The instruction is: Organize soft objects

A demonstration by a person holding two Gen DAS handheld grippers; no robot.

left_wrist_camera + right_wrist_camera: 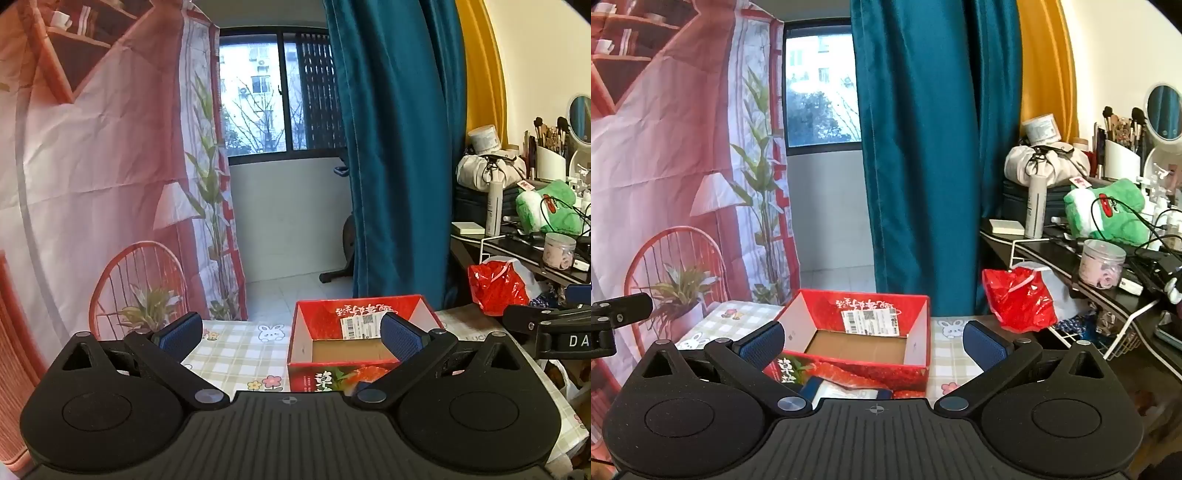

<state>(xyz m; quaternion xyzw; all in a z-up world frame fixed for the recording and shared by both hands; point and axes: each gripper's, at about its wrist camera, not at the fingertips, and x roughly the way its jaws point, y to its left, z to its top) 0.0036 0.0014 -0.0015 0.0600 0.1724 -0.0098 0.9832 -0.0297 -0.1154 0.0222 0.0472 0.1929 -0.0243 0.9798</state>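
Hovering spread and empty, the left gripper (291, 334) and right gripper (873, 341) face the open red strawberry box (860, 371), apparently ready for soft items.

Red box (857, 343) sits open-topped on the checked tablecloth (236, 350); its cardboard floor bare, walls upright on all four sides, so entry is from above only; bare cloth to the box's left, toward the printed backdrop (92, 166); a narrower strip of cloth on its right (951, 354), ending at a red plastic bag (1019, 299) near the table's far right corner; beyond the bag, a crowded dark shelf (1108, 291) with jar, cables and wire rack blocks the right side; teal curtain (931, 147) hangs just behind the box.
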